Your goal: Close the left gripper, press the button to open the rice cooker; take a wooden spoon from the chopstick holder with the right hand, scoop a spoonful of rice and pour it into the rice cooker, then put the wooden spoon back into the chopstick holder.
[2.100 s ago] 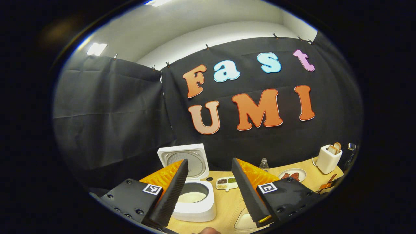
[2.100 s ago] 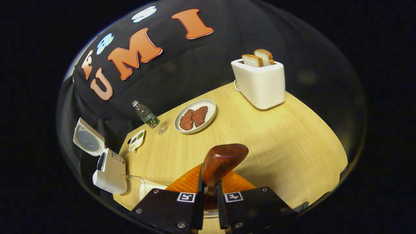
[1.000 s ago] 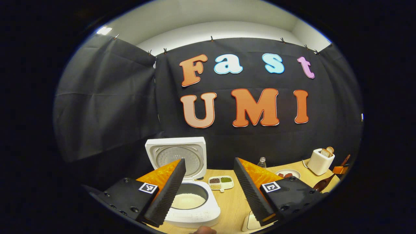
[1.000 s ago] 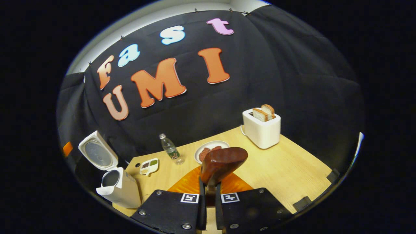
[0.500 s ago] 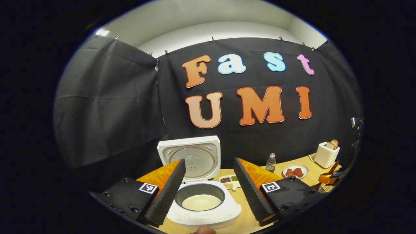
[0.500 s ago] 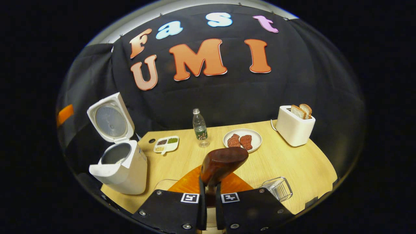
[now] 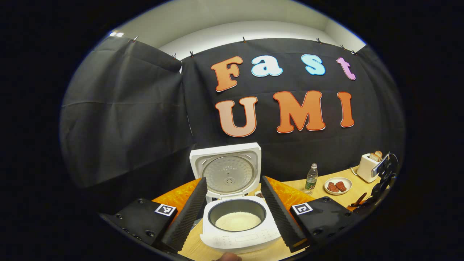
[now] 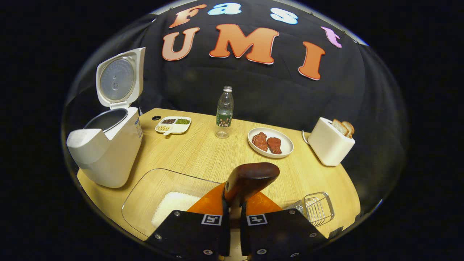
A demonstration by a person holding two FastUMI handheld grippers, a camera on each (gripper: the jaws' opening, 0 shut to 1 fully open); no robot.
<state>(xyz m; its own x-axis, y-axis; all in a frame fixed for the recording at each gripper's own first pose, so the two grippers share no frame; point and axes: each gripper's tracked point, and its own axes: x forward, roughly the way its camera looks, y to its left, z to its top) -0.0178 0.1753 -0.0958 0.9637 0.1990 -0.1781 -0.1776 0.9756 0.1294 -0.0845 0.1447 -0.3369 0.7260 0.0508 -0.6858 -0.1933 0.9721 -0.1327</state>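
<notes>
Gripping the wooden spoon (image 8: 250,179) low on its stiff, light handle, right tool (image 8: 232,217) clamped, bowl poised above the rice dish (image 8: 165,201); left tool (image 7: 233,214) apart, facing the open rice cooker (image 7: 237,217).

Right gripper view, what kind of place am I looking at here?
Probably a mock kitchen set up in a booth: a wooden table carries an open rice cooker, a toaster with bread, and a plate of meat, backed by black cloth.

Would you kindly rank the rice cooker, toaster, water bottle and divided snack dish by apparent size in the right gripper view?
1. rice cooker, though it is nearest the camera
2. toaster
3. water bottle
4. divided snack dish
</notes>
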